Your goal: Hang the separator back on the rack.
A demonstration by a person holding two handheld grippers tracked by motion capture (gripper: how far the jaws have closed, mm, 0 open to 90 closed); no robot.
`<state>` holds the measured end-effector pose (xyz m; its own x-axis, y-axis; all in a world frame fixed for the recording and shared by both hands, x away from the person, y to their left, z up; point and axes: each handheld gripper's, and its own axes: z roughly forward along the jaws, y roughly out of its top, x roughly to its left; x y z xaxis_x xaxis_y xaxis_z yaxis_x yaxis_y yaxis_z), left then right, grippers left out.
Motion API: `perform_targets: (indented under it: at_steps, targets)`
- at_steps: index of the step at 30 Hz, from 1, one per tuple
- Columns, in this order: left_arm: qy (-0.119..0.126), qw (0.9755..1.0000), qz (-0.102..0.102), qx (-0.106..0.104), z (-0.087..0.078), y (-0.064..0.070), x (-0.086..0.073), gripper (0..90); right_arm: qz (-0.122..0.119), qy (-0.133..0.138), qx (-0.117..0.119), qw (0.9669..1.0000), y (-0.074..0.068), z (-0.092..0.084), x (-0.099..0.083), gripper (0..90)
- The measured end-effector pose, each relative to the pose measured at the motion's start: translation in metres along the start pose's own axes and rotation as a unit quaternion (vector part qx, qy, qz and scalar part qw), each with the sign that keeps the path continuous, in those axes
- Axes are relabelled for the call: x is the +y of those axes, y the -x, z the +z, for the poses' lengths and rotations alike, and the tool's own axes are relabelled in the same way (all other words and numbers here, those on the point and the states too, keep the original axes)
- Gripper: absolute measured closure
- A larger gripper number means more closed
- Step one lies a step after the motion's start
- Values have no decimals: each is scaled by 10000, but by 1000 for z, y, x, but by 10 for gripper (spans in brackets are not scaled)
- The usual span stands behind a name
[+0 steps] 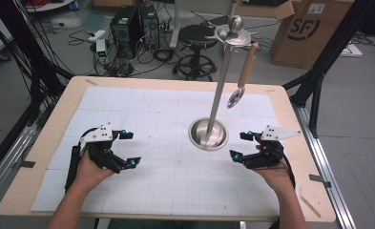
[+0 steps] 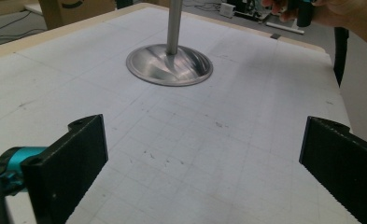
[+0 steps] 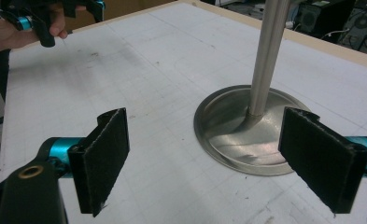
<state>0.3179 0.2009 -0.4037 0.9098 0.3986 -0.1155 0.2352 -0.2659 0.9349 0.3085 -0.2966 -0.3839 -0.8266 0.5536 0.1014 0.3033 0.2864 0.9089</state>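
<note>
While two grippers gape: left gripper point(image 1: 129, 149), right gripper point(image 1: 238, 145), one stand point(image 1: 208, 135), one ladle point(image 1: 242, 76).

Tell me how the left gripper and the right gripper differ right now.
The left gripper sits well away from the metal stand, while the right gripper is close beside its round base. In the high view, the left gripper's grey plate looks short and lies nearly level, while the right gripper's looks longer and points outward. Both are open, empty, and held low over the white mat.
</note>
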Motion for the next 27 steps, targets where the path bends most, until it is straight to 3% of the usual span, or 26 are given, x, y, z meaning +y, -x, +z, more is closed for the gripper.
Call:
perform_targets:
  at_steps: [10, 27]
  targets:
    - [42, 10000, 42, -29, 0, 2, 1, 16, 119, -110, -39, 9999, 4, 0, -8, 155]
    - [7, 10000, 19, -14, 1, 0, 0, 17, 79, -180, -31, 9998, 5, 2, -10, 155]
